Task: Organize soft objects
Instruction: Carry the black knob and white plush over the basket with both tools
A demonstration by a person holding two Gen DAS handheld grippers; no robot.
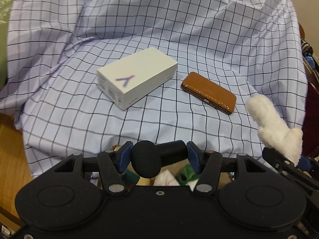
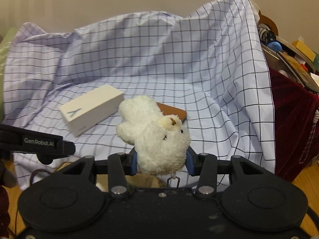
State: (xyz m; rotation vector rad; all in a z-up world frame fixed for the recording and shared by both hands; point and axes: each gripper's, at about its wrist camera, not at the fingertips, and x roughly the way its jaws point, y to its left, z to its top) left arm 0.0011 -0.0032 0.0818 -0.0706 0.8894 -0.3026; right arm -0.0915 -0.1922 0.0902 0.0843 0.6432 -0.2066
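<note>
Left wrist view. The left gripper [image 1: 159,156] is clenched across a black dumbbell-shaped object [image 1: 157,158], held crosswise above a container of soft items [image 1: 169,179] whose contents are largely hidden by the gripper body. Its rounded end may let it pivot or slip if tilted. A white box [image 1: 137,77] and a brown case [image 1: 209,92] lie apart on the checked cloth [image 1: 179,29].

Right wrist view. The right gripper [image 2: 161,162] grasps a white plush toy [image 2: 153,133] low on its body; the compressible fur may squeeze out, and the dangling keychain [image 2: 174,179] could snag. The toy hides most of the brown case. What the cloth covers cannot be told.
</note>
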